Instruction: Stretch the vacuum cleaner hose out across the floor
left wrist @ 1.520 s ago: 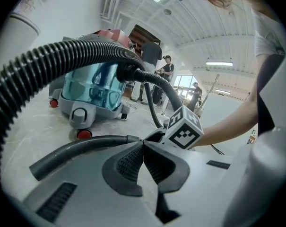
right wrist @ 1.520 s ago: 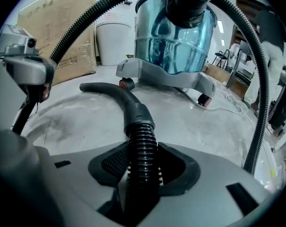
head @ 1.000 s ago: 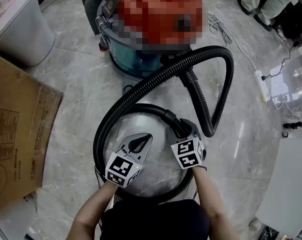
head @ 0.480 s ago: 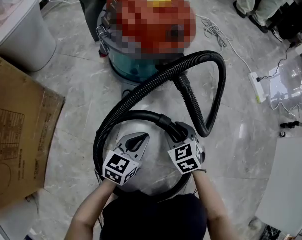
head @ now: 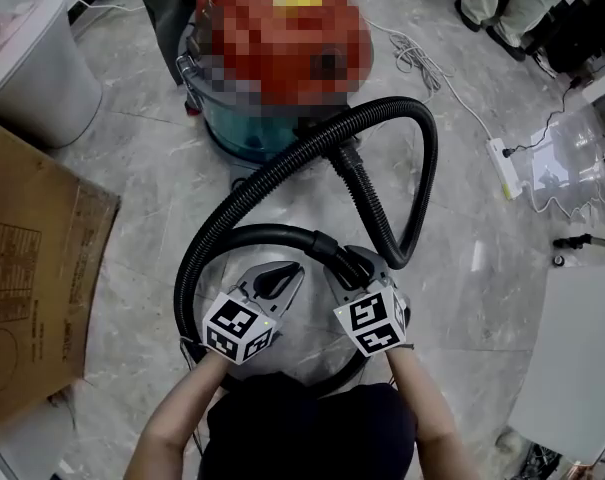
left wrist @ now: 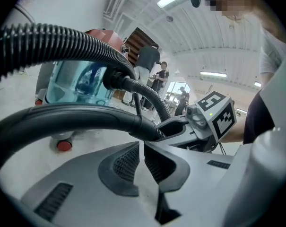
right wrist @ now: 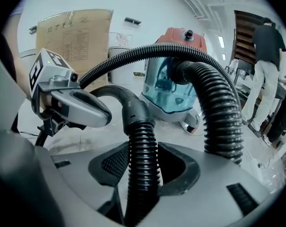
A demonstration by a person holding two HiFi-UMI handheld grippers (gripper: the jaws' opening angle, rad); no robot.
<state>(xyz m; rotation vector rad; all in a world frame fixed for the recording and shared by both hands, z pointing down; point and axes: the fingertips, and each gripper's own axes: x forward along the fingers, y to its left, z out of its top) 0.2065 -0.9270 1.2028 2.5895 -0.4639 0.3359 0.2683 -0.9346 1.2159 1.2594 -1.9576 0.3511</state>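
Black ribbed hose is clamped in the right tongs.

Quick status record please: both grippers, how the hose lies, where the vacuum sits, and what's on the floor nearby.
left gripper: shut, empty, close to the hose's smooth curved tube
right gripper: shut on the hose, on the ribbed part just behind the cuff
hose: lying in loops in front of the vacuum cleaner, not stretched out
vacuum cleaner: upright on the floor, ahead of both grippers
floor nearby: cardboard at left, white bin at far left, power strip at right
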